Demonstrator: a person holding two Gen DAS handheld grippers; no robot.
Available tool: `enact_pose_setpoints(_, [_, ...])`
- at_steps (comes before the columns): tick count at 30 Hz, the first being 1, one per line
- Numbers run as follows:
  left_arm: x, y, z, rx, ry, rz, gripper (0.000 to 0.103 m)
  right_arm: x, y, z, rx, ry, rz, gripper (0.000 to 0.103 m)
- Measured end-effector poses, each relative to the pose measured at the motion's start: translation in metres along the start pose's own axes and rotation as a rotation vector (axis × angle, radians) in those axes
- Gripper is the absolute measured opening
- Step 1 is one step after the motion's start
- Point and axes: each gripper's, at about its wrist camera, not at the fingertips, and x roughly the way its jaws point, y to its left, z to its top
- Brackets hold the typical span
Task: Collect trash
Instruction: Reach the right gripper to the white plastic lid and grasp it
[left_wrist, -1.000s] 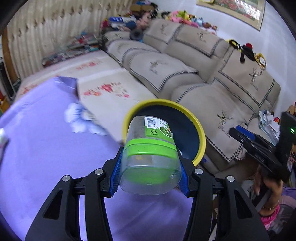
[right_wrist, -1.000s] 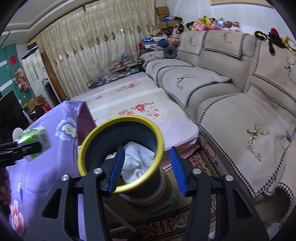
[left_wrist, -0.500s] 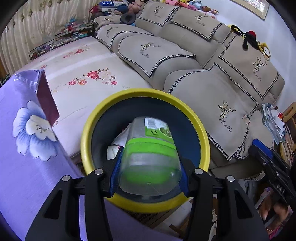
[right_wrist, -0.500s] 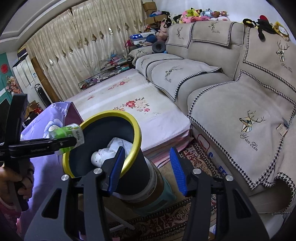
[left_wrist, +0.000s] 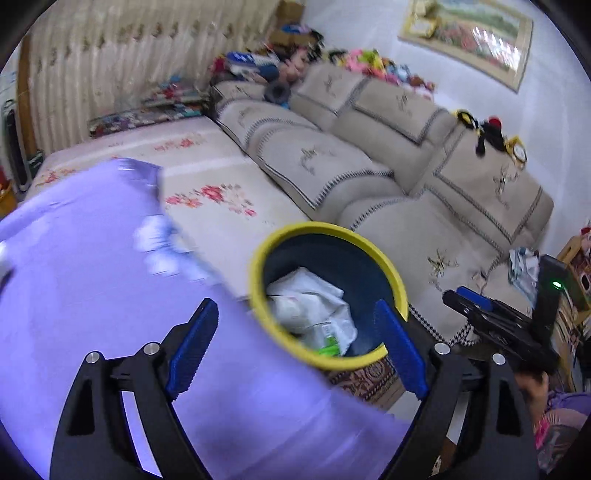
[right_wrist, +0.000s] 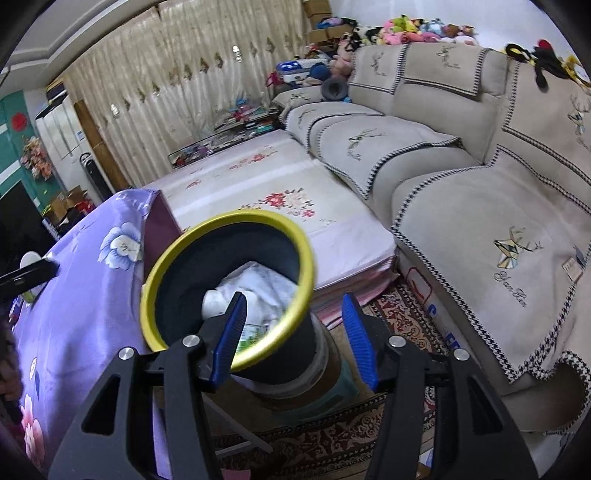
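The clear bottle with the green label (left_wrist: 327, 341) lies in the yellow-rimmed bin (left_wrist: 258, 295) on crumpled white paper (left_wrist: 306, 299), light, slick and easily dented by the look, best pinched across its middle; the left gripper (left_wrist: 295, 347), jaws just sprung wide and empty, hangs near the bin, the right gripper (right_wrist: 293, 336) parted, its left finger inside the bin's near rim, holding nothing.

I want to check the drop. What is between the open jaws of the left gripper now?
In the left wrist view, nothing is held: the left gripper has just opened, framing purple cloth and the bin.

No lettering anywhere is clear enough to read.
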Motion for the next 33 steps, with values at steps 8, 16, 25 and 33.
enact_pose_setpoints(8, [-0.12,0.109,-0.056,-0.129,-0.118,0.221,0.089,0.01,0.077,0.008,-0.123,0.024,0.07,0.051])
enact_pose_setpoints(16, [-0.212,0.226,-0.116,-0.271,-0.206,0.48,0.09,0.019,0.187,0.02,-0.27,0.051,0.185,0.051])
enact_pose_setpoints(25, [-0.251,0.297,-0.177,-0.387,-0.209,0.571,0.091,0.028,0.36,0.013,-0.479,0.086,0.37,0.055])
enact_pose_setpoints(33, [-0.237,0.322,-0.176,-0.412,-0.242,0.551,0.091,0.055,0.496,0.019,-0.594,0.096,0.481,0.055])
